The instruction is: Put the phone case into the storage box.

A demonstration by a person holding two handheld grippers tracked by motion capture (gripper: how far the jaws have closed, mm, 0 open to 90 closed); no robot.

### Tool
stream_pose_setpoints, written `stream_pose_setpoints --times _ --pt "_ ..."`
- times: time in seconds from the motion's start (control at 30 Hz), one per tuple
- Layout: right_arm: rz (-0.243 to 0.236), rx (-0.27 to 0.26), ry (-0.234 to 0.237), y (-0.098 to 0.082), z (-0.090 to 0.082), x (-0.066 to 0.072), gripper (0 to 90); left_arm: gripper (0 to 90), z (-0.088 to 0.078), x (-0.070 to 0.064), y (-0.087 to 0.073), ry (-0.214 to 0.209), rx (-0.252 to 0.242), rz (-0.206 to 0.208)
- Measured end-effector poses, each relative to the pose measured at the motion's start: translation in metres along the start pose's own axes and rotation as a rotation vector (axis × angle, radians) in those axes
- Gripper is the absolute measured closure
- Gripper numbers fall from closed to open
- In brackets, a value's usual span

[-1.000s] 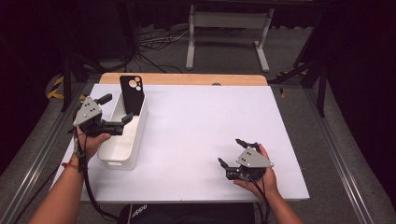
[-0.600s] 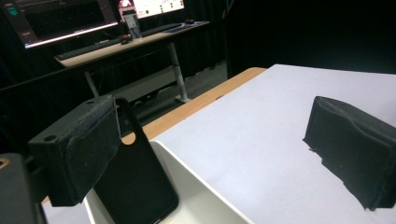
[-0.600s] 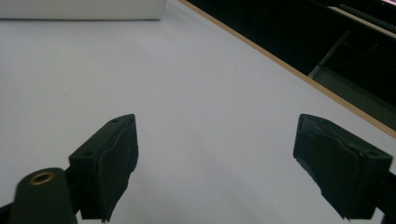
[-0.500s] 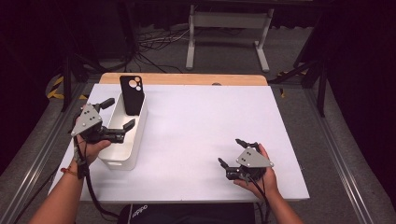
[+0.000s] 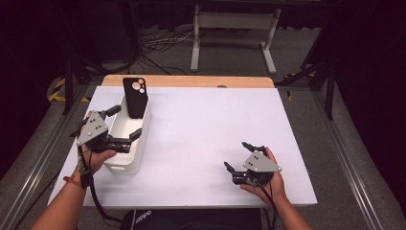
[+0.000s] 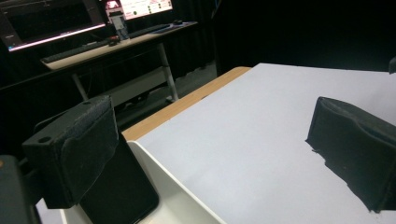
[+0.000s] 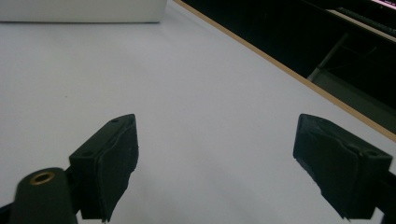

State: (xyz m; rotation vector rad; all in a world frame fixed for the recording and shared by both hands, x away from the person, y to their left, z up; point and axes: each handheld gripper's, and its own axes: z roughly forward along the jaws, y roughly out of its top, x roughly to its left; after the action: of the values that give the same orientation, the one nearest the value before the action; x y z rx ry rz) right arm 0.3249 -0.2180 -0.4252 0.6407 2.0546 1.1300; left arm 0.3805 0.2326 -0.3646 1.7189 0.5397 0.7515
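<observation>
A black phone case [image 5: 135,97] stands upright against the far end of a white bin [image 5: 143,128] on the left of the white table. My left gripper [image 5: 125,123] hovers open over the bin's middle, just short of the case, with nothing between its jaws. In the left gripper view the case [image 6: 119,193] sits behind the left fingertip [image 6: 70,154], inside the bin's rim [image 6: 163,175]; the left gripper [image 6: 212,149] is wide open. My right gripper [image 5: 238,155] rests open near the table's front right, over bare table [image 7: 224,163].
The white tabletop [image 5: 215,124] ends in a wooden strip [image 5: 191,80] along its far edge. Beyond it are a metal stand's legs [image 5: 230,43] and cables on the floor. The bin's side [image 7: 84,11] lies far off in the right gripper view.
My left gripper has drawn back a little toward the person, away from the phone case, still open. The case stays in the bin. The right gripper has not moved.
</observation>
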Motion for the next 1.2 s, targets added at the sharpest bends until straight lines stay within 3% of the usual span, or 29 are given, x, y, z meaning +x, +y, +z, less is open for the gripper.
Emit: stream_pose_setpoints --times 0.23,0.4,1.2 --pt "-0.002 -0.001 -0.001 0.000 -0.001 -0.001 14.9 2.7 -0.002 -0.011 0.001 -0.017 -0.004 0.022" --pt "-0.001 -0.003 0.000 0.000 -0.001 0.000 15.0 2.6 -0.002 -0.020 0.001 -0.049 -0.012 0.009" --pt "-0.003 -0.021 0.002 0.003 -0.008 0.002 15.0 2.8 -0.005 -0.053 -0.001 -0.113 -0.017 0.030"
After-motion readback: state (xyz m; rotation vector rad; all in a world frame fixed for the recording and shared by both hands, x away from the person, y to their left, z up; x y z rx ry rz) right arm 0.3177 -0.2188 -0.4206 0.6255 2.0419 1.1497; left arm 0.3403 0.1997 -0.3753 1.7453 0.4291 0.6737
